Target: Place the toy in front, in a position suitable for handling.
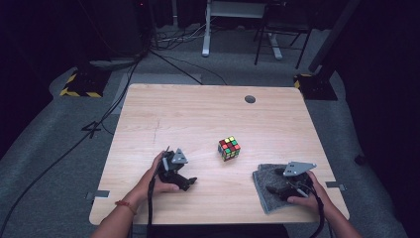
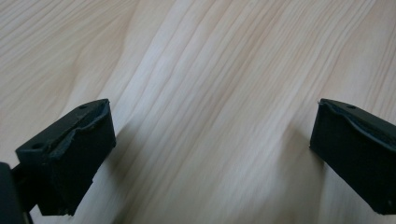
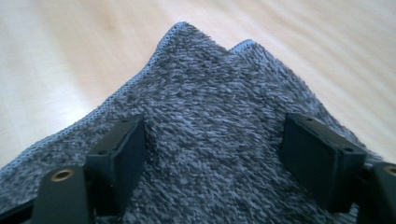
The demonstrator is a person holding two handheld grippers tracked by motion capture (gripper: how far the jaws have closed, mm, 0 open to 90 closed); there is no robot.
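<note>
Grey cloth (image 1: 273, 191): folded, fuzzy pile, lying flat at the near right of the wooden table (image 1: 208, 114), close to the near edge. The high view gives its place and rough square outline; the right gripper view adds what the high view cannot: a stitched hem along one side and two layered corners (image 3: 205, 42) pointing away from the camera, one just behind the other.

Right gripper (image 1: 277, 188): held in the person's right hand, low over the cloth. In the right gripper view its jaws stand wide apart, tips down at the pile with cloth spread between them but nothing pinched; whether the tips touch the pile cannot be told.

Left gripper (image 1: 190, 182): held in the left hand at the near left of the table, well apart from the cloth. The left gripper view shows its jaws spread wide over bare wood grain, nothing between them.

Puzzle cube (image 1: 229, 148): multicoloured, standing on the table between the two grippers and a little farther off, seen in the high view.

Round grommet (image 1: 250, 99): dark, set in the table near its far edge.
</note>
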